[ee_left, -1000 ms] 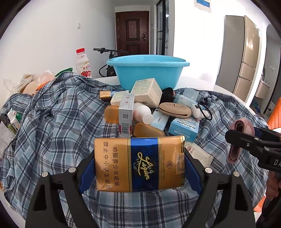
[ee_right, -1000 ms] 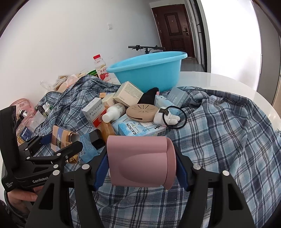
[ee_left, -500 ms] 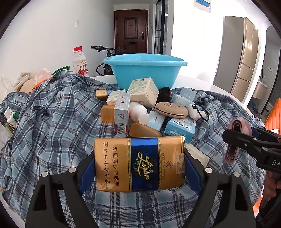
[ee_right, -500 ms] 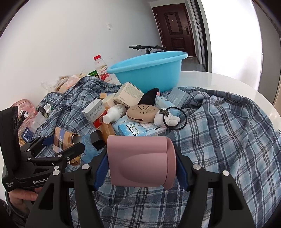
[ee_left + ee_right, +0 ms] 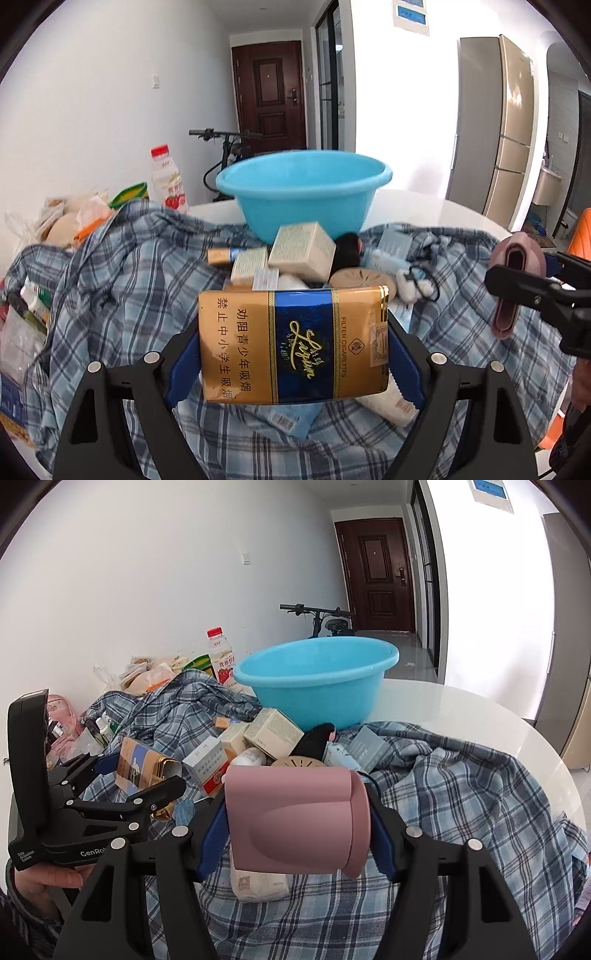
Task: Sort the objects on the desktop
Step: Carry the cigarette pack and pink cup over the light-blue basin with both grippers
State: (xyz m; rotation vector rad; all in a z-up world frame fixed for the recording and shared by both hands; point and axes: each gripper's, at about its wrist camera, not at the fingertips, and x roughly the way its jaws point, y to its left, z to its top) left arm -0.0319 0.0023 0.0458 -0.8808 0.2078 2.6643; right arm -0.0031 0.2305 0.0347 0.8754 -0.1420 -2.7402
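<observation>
My left gripper (image 5: 293, 345) is shut on a gold and blue cigarette pack (image 5: 291, 345), held above the plaid cloth. It also shows in the right wrist view (image 5: 147, 771) at the left. My right gripper (image 5: 297, 825) is shut on a pink case (image 5: 295, 819); it shows at the right edge of the left wrist view (image 5: 511, 288). A blue basin (image 5: 303, 192) stands behind a pile of small boxes (image 5: 303, 247), a white bottle and a beige round case (image 5: 360, 278).
A blue plaid shirt (image 5: 122, 280) covers the round white table (image 5: 461, 709). A red-capped drink bottle (image 5: 168, 181) and food bags (image 5: 70, 221) stand at the far left. A white packet (image 5: 258, 882) lies under the pink case. A bicycle and a door are behind.
Both grippers have risen and tilted up with their loads. The pile of boxes and the basin now sit lower and nearer in both views.
</observation>
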